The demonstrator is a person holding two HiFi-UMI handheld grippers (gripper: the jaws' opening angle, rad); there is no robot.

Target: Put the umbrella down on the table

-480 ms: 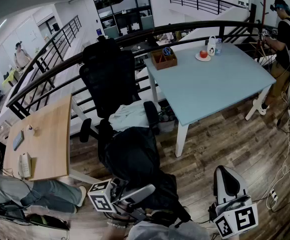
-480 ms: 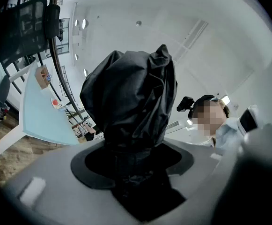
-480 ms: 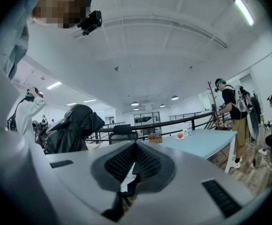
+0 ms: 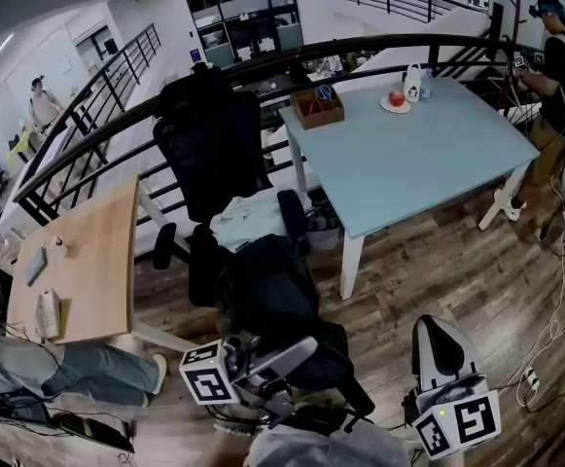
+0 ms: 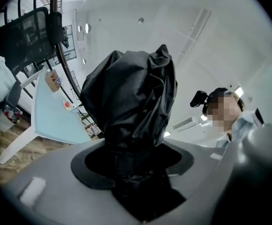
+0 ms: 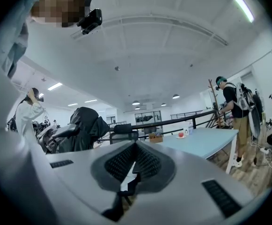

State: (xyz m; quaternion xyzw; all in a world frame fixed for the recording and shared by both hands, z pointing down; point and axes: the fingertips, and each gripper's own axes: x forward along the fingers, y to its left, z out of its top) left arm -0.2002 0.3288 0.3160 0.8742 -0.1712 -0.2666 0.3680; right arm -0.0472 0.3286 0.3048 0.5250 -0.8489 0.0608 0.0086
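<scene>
In the head view a folded black umbrella (image 4: 272, 295) hangs low in front of me, above the wooden floor. My left gripper (image 4: 297, 358) is shut on its bunched fabric, jaws held wide by it. Seen from the left gripper view, the umbrella (image 5: 131, 93) fills the space between the left gripper's (image 5: 136, 172) jaws and rises past them. My right gripper (image 4: 440, 331) stands at the lower right, shut and holding nothing; its pads meet in the right gripper view (image 6: 135, 165). The light blue table (image 4: 408, 163) lies further ahead to the right, also visible as the table (image 6: 206, 139).
A black office chair (image 4: 209, 134) with a white cloth (image 4: 248, 217) on its seat stands between me and the table. On the table's far end are a wooden box (image 4: 319, 110), a plate (image 4: 396, 103) and a white bottle (image 4: 412, 86). A wooden desk (image 4: 78, 270) is left; a person (image 4: 557, 66) stands far right.
The left gripper and the umbrella have edged a little to the right and up. The right gripper has hardly moved.
</scene>
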